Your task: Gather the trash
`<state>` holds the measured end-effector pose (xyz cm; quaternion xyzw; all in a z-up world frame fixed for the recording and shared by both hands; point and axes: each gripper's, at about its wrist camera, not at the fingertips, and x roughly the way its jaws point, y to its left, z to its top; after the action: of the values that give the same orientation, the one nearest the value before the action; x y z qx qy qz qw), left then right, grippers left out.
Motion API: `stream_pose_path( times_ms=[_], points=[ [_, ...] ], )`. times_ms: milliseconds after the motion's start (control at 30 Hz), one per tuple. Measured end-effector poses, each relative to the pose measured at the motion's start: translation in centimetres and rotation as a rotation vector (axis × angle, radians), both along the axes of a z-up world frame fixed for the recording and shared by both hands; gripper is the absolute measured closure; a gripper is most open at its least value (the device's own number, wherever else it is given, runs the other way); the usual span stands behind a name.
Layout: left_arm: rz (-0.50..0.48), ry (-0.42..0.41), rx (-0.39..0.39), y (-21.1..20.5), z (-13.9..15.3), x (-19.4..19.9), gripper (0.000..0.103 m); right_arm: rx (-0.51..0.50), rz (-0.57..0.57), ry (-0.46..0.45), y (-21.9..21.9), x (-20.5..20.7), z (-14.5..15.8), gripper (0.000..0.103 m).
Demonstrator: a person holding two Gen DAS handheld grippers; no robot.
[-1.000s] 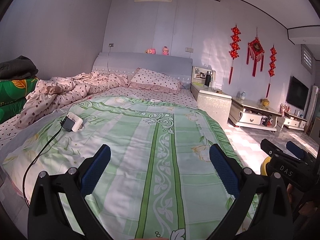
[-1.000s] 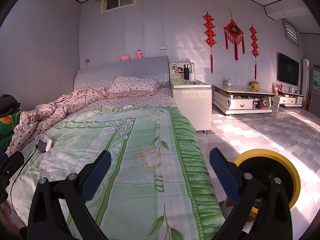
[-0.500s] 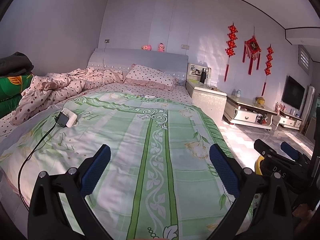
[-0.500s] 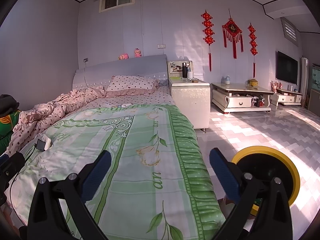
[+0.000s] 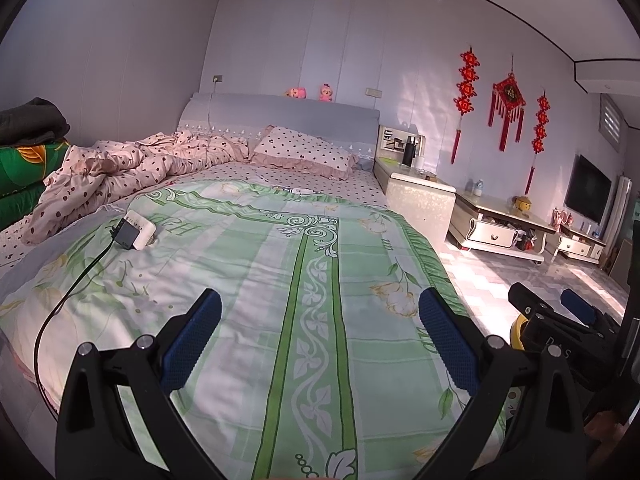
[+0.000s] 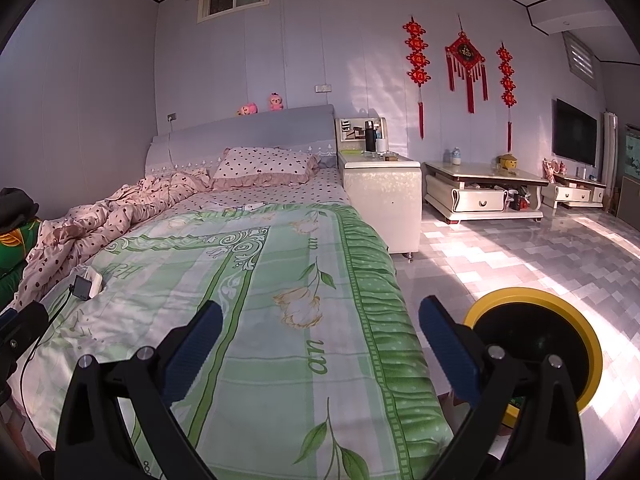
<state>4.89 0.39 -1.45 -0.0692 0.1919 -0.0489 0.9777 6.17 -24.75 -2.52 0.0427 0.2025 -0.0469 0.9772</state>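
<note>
My left gripper [image 5: 320, 332] is open and empty above the foot of a bed with a green floral quilt [image 5: 256, 280]. My right gripper [image 6: 320, 336] is also open and empty over the bed's right side. A round bin with a yellow rim and a black liner [image 6: 532, 344] stands on the floor just right of the right gripper. A sliver of the bin [image 5: 516, 334] shows in the left wrist view behind the right gripper [image 5: 560, 320]. A small white item [image 5: 302, 191] lies on the sheet near the pillow, and it shows again as the white item [image 6: 248, 208].
A white power strip with a black charger and cable [image 5: 136, 234] lies on the quilt's left side. A rumpled pink dotted duvet [image 5: 132, 168] fills the far left. A white nightstand [image 6: 380, 204] and low TV cabinets [image 6: 484, 196] line the right wall beside tiled floor [image 6: 520, 256].
Both views have drifted only slightly over the bed's foot. Both grippers have stayed open and nothing was picked up.
</note>
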Motion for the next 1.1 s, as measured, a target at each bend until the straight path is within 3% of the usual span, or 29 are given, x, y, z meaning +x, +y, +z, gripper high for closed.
stream_pose_path(
  times_ms=[1100],
  points=[
    [0.001, 0.004, -0.003, 0.1, -0.17, 0.0, 0.008, 0.008, -0.001, 0.02, -0.22, 0.06, -0.75, 0.008]
  ],
)
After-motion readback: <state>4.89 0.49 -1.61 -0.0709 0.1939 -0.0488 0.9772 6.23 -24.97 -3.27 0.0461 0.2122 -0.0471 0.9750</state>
